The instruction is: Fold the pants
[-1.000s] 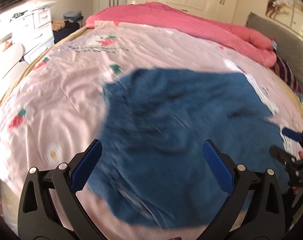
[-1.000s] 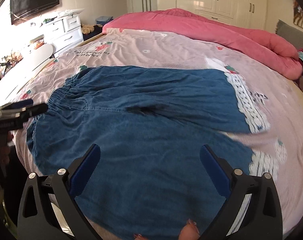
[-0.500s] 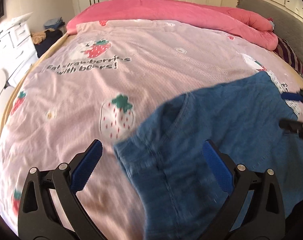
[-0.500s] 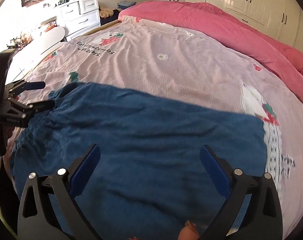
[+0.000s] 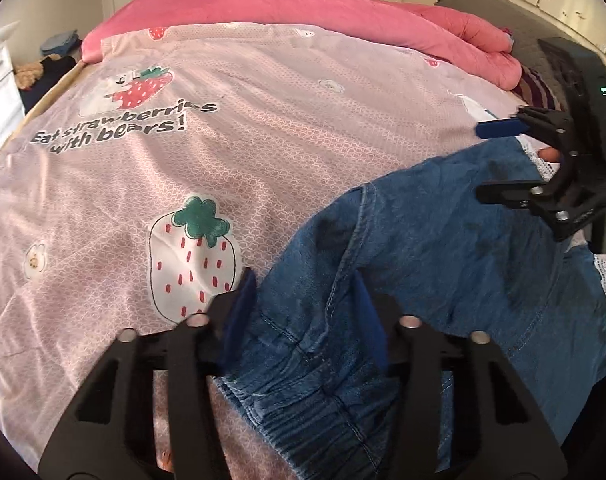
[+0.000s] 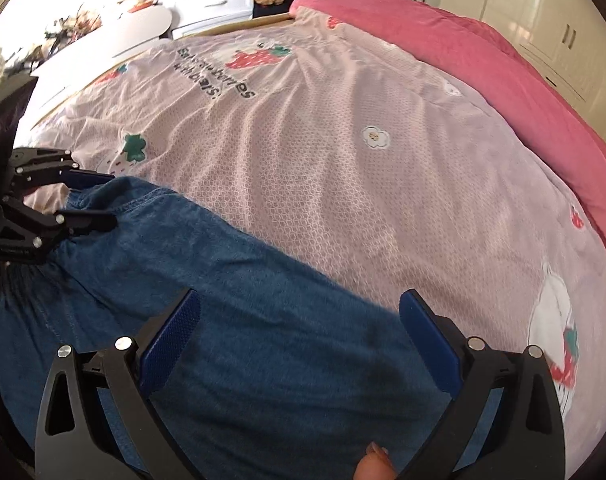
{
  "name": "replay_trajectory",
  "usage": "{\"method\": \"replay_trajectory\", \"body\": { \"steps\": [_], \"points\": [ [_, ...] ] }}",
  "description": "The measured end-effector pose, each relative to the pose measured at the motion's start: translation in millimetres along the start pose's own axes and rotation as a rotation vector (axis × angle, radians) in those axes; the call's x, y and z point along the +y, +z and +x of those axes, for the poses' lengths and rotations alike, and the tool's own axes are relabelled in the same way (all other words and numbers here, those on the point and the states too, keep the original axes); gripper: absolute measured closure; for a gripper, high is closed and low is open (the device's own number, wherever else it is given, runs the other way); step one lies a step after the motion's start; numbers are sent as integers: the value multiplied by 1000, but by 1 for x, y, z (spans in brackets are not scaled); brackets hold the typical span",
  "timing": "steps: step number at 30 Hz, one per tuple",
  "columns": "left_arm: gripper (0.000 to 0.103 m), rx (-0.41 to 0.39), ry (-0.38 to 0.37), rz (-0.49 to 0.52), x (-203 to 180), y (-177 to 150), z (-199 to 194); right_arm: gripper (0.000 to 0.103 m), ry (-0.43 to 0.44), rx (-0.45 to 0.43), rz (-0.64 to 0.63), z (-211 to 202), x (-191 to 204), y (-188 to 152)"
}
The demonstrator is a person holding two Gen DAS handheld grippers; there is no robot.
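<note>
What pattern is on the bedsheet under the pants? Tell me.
The bedsheet is pale pink with strawberries, bears and black lettering, clearest in the left wrist view.

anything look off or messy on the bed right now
Nothing damaged or spilled. The blue pants lie rumpled on the pink strawberry sheet, with the waistband end bunched between the closing jaws of the left gripper. The right gripper hangs open over a leg.

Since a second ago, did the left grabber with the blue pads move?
Yes. The left gripper slid left over the pink strawberry bedsheet, off the middle of the blue denim pants to their elastic waistband edge, and its jaws are closing around that denim.
</note>
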State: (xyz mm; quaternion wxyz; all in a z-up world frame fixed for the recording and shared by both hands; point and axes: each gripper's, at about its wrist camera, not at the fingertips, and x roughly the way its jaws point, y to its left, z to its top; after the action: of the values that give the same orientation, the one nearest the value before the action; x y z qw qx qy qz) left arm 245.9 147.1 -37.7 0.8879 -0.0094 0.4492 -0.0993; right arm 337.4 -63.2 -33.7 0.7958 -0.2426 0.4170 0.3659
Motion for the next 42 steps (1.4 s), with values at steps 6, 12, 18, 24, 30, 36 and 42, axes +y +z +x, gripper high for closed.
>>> {"method": "replay_trajectory", "body": {
  "steps": [6,12,18,24,30,36,42],
  "points": [
    [95,-41,-57,-51,8,1,-6,7,22,23,-76,17,3,11],
    [96,-109,-73,-35,0,3,-29,69,56,69,-146,33,18,19],
    [96,-110,-45,-29,-1,-2,-31,99,53,-26,-117,2,28,7],
    [97,-150,-65,-22,-8,-10,-51,99,78,-141,-86,-51,37,-13],
    [97,-239,-92,0,-26,-21,-89,99,111,-215,-41,-100,55,-45],
    [97,-317,-133,-7,-43,-53,-121,99,151,-258,-32,-139,93,-96],
    [97,-340,-150,-35,-55,-89,-145,99,169,-269,-20,-159,134,-133]
  ]
}}
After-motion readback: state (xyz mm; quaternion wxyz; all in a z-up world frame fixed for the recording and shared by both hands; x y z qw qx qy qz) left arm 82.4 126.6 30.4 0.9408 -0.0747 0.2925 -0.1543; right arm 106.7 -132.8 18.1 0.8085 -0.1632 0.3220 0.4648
